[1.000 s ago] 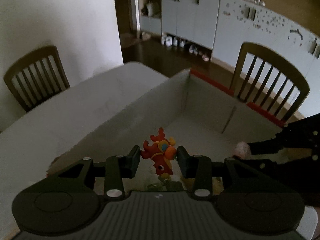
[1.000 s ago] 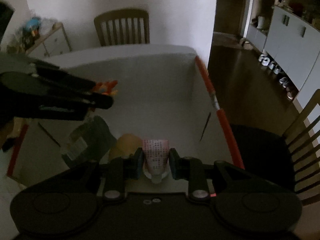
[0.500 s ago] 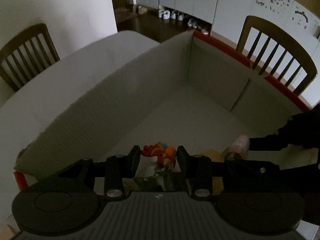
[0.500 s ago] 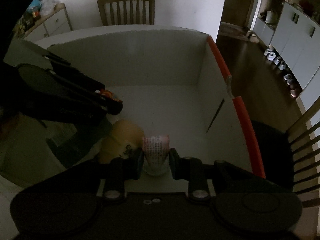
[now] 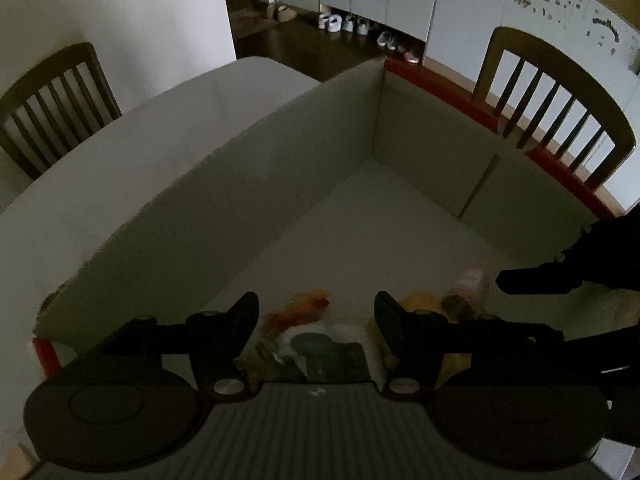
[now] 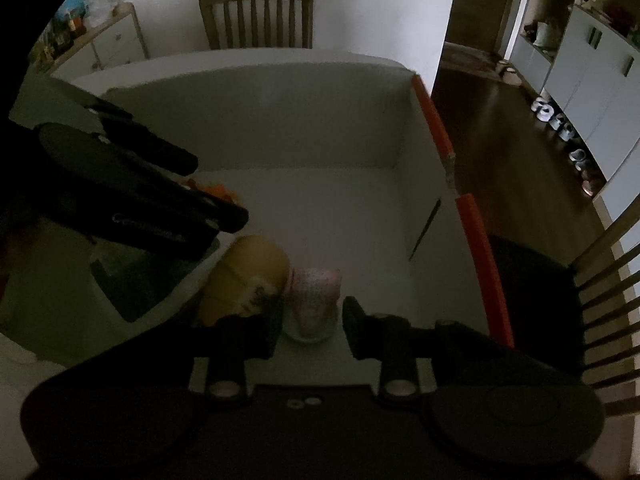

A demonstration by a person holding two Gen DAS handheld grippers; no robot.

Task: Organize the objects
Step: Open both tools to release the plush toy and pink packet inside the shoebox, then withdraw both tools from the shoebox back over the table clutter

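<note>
White cardboard formed the open box (image 5: 248,216) with red-taped rims that stood on the pale counter (image 5: 132,140), and both grippers pointed down into it. Left gripper (image 5: 316,312): its fingers (image 5: 244,316) stood spread, having just been opening, with the red-and-orange toy figure (image 5: 298,312) lying blurred on the box floor between them, touched by neither pad. Just below the toy lay a dark green packet (image 5: 328,356), and a yellow object (image 5: 420,304) lay beside the left gripper's right-hand finger. Right gripper (image 6: 310,320): its fingers (image 6: 356,328) had likewise just been parting and stood slightly apart on either side of a small pink-patterned cup (image 6: 314,300), which sat on the box floor near the near wall; whether the pads were in contact with the cup could not be told in the dim light. The cup rested against the tan rounded object (image 6: 248,276) on its left, with the dark packet (image 6: 144,280) farther left under the left gripper. Wooden chairs (image 5: 556,112) stood at the far and side edges of the counter, and shoes (image 6: 560,128) lined the floor along white cabinets.
</note>
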